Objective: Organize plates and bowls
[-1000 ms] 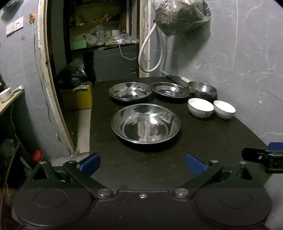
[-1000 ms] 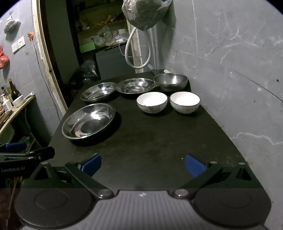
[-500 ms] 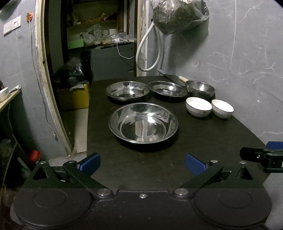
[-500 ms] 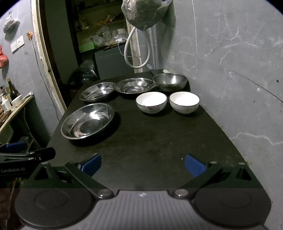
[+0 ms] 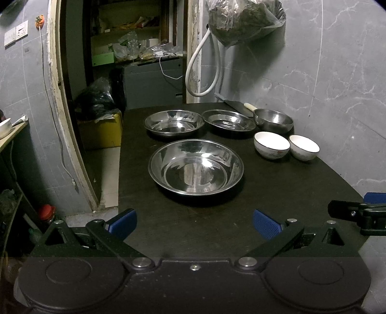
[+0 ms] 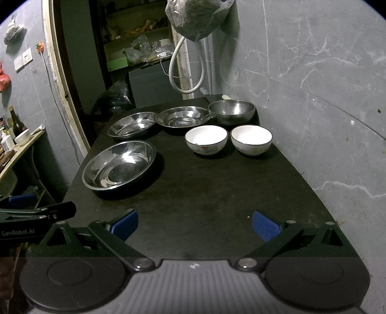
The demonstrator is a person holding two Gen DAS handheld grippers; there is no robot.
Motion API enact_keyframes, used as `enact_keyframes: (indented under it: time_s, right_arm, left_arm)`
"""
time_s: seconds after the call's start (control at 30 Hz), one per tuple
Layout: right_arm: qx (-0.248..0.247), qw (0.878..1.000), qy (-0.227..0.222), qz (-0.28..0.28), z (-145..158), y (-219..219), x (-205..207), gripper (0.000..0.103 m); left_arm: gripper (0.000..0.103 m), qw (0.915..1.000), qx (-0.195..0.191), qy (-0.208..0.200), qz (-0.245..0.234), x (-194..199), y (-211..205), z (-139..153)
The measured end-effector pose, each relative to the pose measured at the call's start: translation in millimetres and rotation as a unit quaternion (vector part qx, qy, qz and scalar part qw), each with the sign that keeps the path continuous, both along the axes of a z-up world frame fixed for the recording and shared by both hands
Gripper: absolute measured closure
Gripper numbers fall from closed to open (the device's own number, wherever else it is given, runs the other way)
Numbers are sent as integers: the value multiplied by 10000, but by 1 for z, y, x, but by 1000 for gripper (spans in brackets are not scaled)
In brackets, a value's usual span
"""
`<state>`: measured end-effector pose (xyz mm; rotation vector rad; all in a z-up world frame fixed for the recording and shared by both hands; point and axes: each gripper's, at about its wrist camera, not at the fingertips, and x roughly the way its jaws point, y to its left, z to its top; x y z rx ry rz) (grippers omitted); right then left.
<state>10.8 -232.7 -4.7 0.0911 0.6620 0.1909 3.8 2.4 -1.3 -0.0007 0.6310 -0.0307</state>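
Observation:
On the black table [image 5: 277, 193] sit a large steel plate [image 5: 195, 166] in the middle, two smaller steel plates [image 5: 174, 123] [image 5: 228, 122] behind it, a steel bowl [image 5: 273, 120] at the back right, and two white ceramic bowls [image 5: 271, 145] [image 5: 304, 147]. The same things show in the right wrist view: large plate [image 6: 119, 164], white bowls [image 6: 206, 139] [image 6: 251, 139], steel bowl [image 6: 231, 111]. My left gripper [image 5: 194, 223] is open and empty near the table's front edge. My right gripper [image 6: 195, 224] is open and empty, to the right of the left one.
A grey marble wall [image 6: 313, 96] runs along the table's right side. A plastic bag [image 5: 241, 21] and a white hose [image 5: 205, 70] hang at the back. A knife [image 5: 237, 106] lies behind the steel bowl. A doorway with cluttered shelves [image 5: 135, 48] opens at left; the table's left edge drops to the floor.
The left view has drifted slightly, so the dishes sit a little further left and higher in it. The right gripper has barely moved. Both stay open and empty.

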Motion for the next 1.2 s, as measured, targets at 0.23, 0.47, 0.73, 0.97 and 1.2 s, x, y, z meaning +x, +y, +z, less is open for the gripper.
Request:
enact_keyframes:
  time_s: [0.23, 0.47, 0.73, 0.97, 1.2]
  right_arm:
    - [1, 10000, 5, 9, -1, 0, -1, 0]
    - [-5, 10000, 18, -11, -1, -2, 1, 0]
    - [-6, 10000, 28, -13, -1, -2, 2, 0]
    - [-4, 10000, 39, -16, -2, -2, 3, 0]
    - [-2, 10000, 47, -27, -3, -3, 3, 0]
  left_arm:
    - [1, 10000, -4, 21, -3, 0, 1, -1]
    - [1, 10000, 8, 62, -6, 3, -1, -3]
    - [1, 10000, 9, 92, -13, 5, -2, -5]
    - [1, 9999, 1, 133, -16, 7, -2, -5]
    - [1, 9999, -2, 140, -15, 7, -2, -5]
